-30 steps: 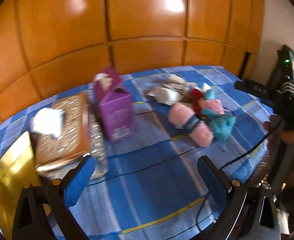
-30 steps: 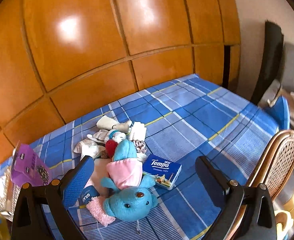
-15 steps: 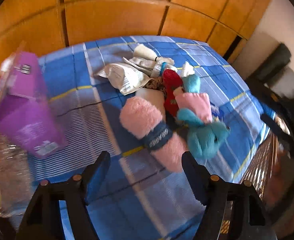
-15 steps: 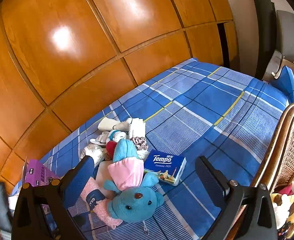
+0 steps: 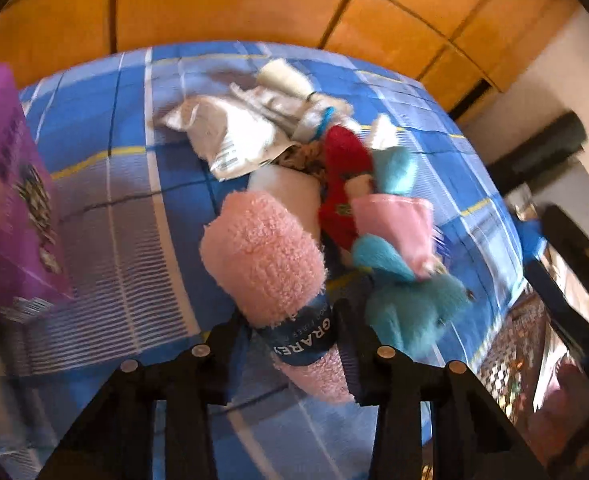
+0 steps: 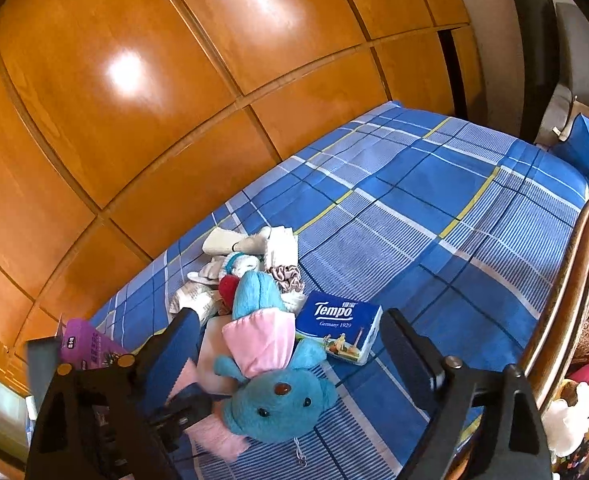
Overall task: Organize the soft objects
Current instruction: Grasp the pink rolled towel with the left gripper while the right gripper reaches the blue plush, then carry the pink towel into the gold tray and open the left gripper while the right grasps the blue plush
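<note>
The pink roll (image 5: pixel 266 256) is a cylinder of fluffy, looped pile, bound near one end by a smooth dark-blue paper band (image 5: pixel 306 338) with white lettering. It lies on the bedspread (image 6: pixel 434 208), a thin woven cloth in blue plaid with white and yellow lines, stretched flat over the bed.

The left gripper (image 5: pixel 294 334) has black rigid arms with blue pads. Its jaws have just been closing and now stand one on each side of the band, tight against it, so the roll is clamped at the banded end.

Just right of the roll lies the plush (image 6: pixel 278 396), a teal short-pile toy with a rounded head, dark bead eyes and a brown nose, dressed in a smooth pink fabric piece (image 6: pixel 260 340). A red soft item (image 5: pixel 344 184) sits against the plush in the left wrist view.

The right gripper (image 6: pixel 290 344) has its jaws wide apart, though they have just been closing slightly; the plush lies between them without pad contact.

Beyond the plush are crumpled white socks (image 6: pixel 238 244) and a glossy scrunchie (image 6: pixel 286 276). A rectangular tissue pack (image 6: pixel 340 332) in slick blue film lies beside the plush. A purple carton (image 5: pixel 10 200) stands at the left. Glossy orange wood panels (image 6: pixel 174 80) back the bed.
</note>
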